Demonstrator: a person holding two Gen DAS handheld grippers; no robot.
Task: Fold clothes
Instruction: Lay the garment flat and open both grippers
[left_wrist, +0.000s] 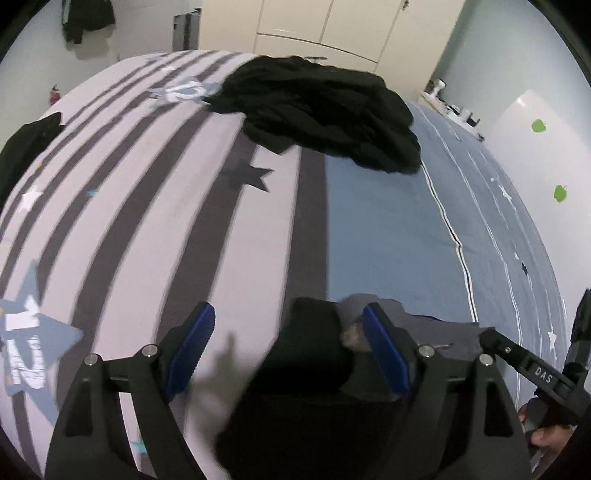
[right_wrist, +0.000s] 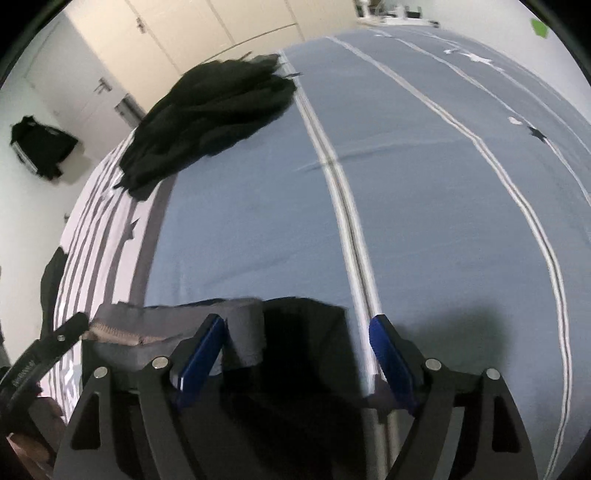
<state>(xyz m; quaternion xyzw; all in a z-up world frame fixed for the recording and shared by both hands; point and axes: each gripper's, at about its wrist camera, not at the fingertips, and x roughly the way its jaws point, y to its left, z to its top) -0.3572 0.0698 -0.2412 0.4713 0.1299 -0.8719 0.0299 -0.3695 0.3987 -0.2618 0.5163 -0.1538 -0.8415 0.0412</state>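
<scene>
on a bed (left_wrist: 236, 236) dressed in a striped and star-printed cover, both handheld grippers hang low over folded clothing at the near edge. left gripper (left_wrist: 286, 341) has its blue-padded jaws spread wide, gripping nothing; a dark folded garment (left_wrist: 310, 350) lies between and just below the fingers, with a grey folded garment (left_wrist: 436, 328) touching it on the right side. right gripper (right_wrist: 297, 350) is likewise spread wide and empty, its left blue pad (right_wrist: 201, 356) resting against or just in front of the grey folded piece (right_wrist: 177, 325), which shows a brownish ribbed edge; whether it actually touches cannot be told. the dark piece (right_wrist: 303, 325) sits in the gap between the right gripper's fingers. farther up the bed, a crumpled pile of black clothes (left_wrist: 321, 110) straddles the line where the pale striped half meets the blue half (right_wrist: 258, 206) of the cover. a small light-blue item (left_wrist: 184, 90) lies just left of that pile. behind, cream wardrobe doors (left_wrist: 325, 26) and a dark garment hanging on the wall (right_wrist: 40, 147). motion blur softens both views.
</scene>
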